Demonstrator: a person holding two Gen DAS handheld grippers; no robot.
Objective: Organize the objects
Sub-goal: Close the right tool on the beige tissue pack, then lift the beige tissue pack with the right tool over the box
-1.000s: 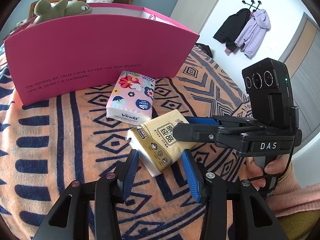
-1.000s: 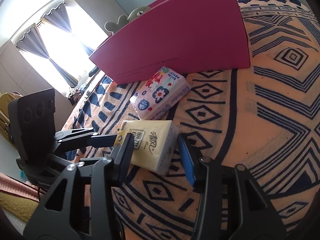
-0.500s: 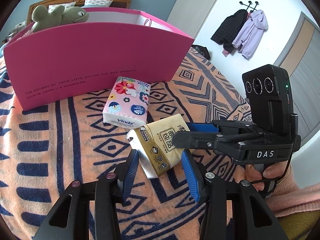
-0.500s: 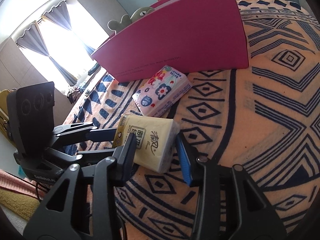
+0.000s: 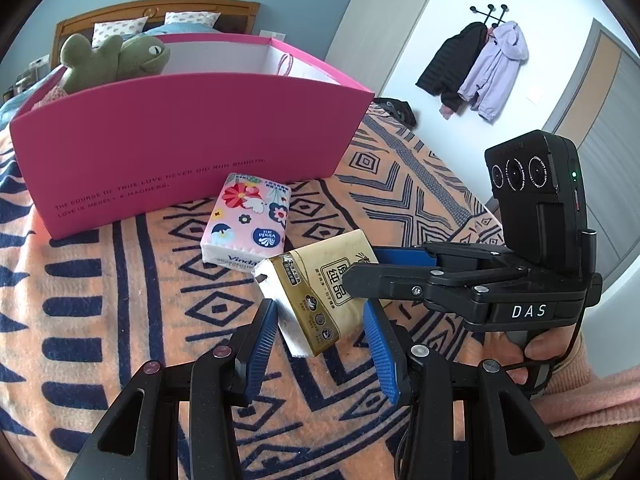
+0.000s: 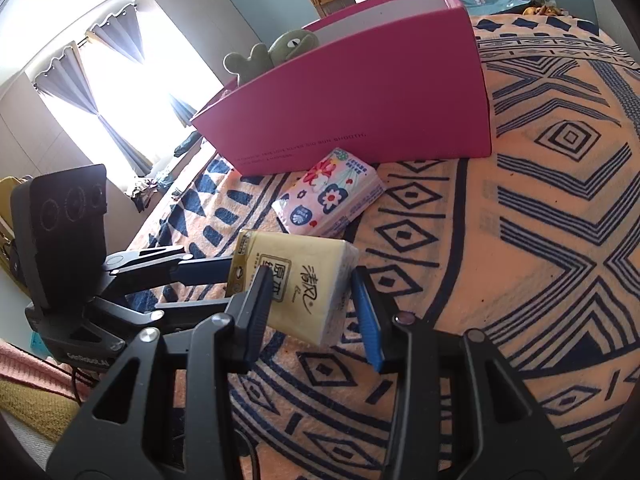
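A yellow tissue pack (image 5: 312, 300) (image 6: 308, 280) hangs tilted just above the patterned blanket (image 5: 100, 280). My left gripper (image 5: 320, 308) is shut on its near end. My right gripper (image 6: 311, 280) grips it from the other side and shows as a black tool (image 5: 362, 264) reaching in from the right in the left wrist view. A pink floral tissue pack (image 5: 248, 216) (image 6: 332, 196) lies on the blanket just beyond. Behind it stands an open pink box (image 5: 180, 140) (image 6: 360, 100) with a green plush toy (image 5: 116, 60) inside.
A person's hand (image 5: 532, 352) holds the right tool's handle at the bed's right edge. Coats (image 5: 476, 72) hang on the far wall. A bright window with curtains (image 6: 112, 80) is left of the bed. A wooden headboard (image 5: 160, 12) stands behind the box.
The yellow pack has come up off the blanket and tilted, held between both grippers. Both views now look further over the pink box's rim.
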